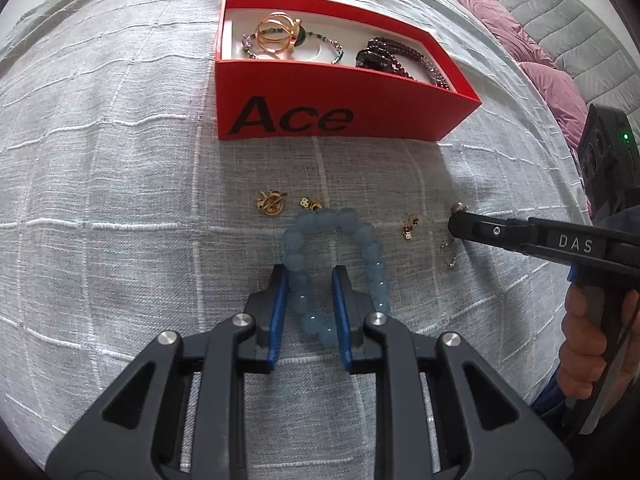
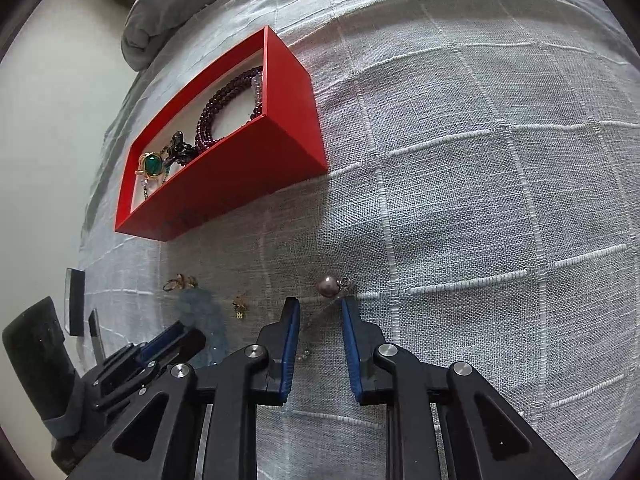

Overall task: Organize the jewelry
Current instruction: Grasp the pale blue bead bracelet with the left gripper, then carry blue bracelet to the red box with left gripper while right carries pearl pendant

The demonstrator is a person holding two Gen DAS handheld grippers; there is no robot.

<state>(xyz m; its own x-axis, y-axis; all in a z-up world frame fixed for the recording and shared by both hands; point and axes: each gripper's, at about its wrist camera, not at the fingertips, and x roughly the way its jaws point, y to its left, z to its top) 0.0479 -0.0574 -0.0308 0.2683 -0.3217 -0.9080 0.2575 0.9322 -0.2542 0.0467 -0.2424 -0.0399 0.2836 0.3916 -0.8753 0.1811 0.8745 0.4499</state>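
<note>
The right hand-held gripper [image 2: 320, 304], jaws narrowly apart astride a thin chain on the bed [image 2: 480, 200], has the pearl pendant [image 2: 326, 286] just past its tips at twelve o'clock, the red box [image 2: 248, 184] at ten o'clock.

**Two wrist cams, both aimed steeply down at the bed**

Left wrist cam: sits behind the left claw [image 1: 308, 276], close over the bedspread [image 1: 120, 160], facing the red box [image 1: 340, 108] front-on. Right wrist cam: behind the right claw [image 2: 320, 308], also close, sees the box [image 2: 224, 176] at an angle, upper left. Shared: box, bedspread, small jewelry between. Each view catches the other claw at its edge.
</note>
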